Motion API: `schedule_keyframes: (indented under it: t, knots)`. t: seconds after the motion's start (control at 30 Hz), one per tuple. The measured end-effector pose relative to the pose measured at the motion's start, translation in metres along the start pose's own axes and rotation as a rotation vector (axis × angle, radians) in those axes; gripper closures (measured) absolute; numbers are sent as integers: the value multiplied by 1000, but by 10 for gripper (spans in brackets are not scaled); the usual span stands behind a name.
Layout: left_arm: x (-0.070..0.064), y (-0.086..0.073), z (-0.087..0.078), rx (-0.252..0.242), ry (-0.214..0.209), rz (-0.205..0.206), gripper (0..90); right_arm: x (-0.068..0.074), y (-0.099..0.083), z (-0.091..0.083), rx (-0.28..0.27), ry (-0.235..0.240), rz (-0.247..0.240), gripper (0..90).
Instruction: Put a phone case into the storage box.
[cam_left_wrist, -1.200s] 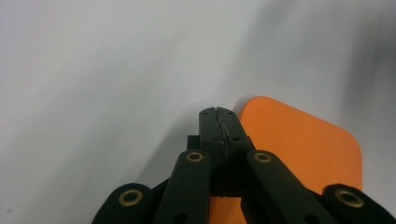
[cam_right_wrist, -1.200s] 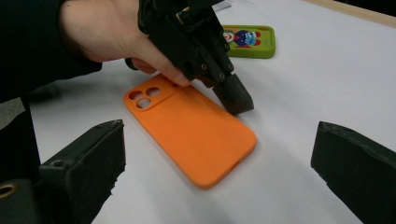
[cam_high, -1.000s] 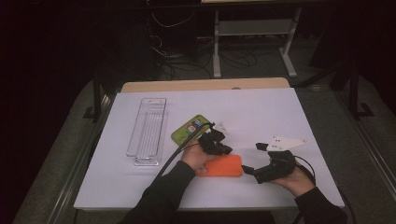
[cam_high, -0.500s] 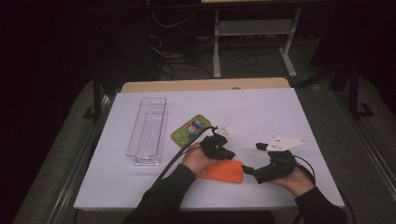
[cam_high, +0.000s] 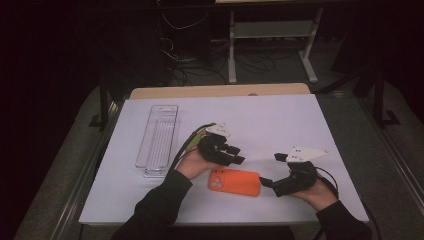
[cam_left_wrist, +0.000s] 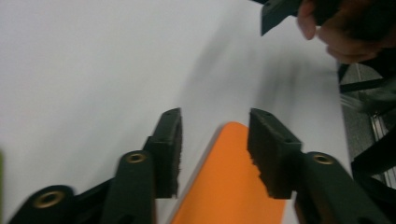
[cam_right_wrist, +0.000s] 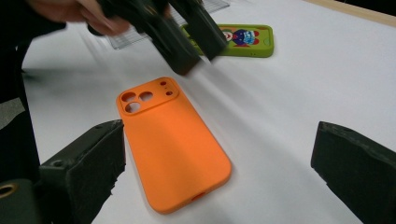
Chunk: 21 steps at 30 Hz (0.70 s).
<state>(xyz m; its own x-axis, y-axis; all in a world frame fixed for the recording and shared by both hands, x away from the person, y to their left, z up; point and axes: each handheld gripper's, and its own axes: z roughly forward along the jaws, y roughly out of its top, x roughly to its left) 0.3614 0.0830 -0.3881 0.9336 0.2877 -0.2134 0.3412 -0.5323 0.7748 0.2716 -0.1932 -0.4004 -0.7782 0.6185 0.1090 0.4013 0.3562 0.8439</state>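
- Lying flat on the white bench (cam_high: 300, 125) near its front edge in the high view, the orange phone case (cam_high: 235, 182) shows its camera cutouts at its left end; no brand or writing can be read on it.
- High view: the left claw (cam_high: 236, 156) hangs just above the case's upper edge, and the right claw (cam_high: 272, 170) sits just beside its right end, jaws apart. A clear plastic tray (cam_high: 158, 140) stands well to the left.
- Left gripper view: the jaws stand apart, with a rounded end of the orange case between and below them. The person's other hand (cam_left_wrist: 348, 32) shows at top right.
- Right gripper view: the jaws stand wide apart, clamped on nothing; the orange case lies between them, back up, cutouts at the far end. Beyond it lies a green phone case (cam_right_wrist: 238, 38) bearing a cartoon figure; no lettering is legible.
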Motion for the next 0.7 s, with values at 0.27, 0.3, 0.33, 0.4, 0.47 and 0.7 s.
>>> schedule_keyframes:
  t: [0.27,0.3,0.33,0.4,0.47,0.7]
  knots:
    - [-4,-22,-60,-90,33,-4,303,-1,-1,0,-1,-6,0,24]
    - [-4,-26,-67,-102,44,-5,303,-1,-1,0,-1,-6,0,24]
    - [-4,-30,-74,-108,58,-10,282,-1,-2,0,0,-5,1,24]
    - [-5,-39,-89,-142,92,-17,244,-1,-2,1,-1,-4,2,24]
    - [-5,-47,-104,-184,130,-27,202,-1,-2,1,-2,-6,3,24]
    - [-9,-77,-145,-250,194,-35,142,-1,-2,1,-8,-9,0,24]
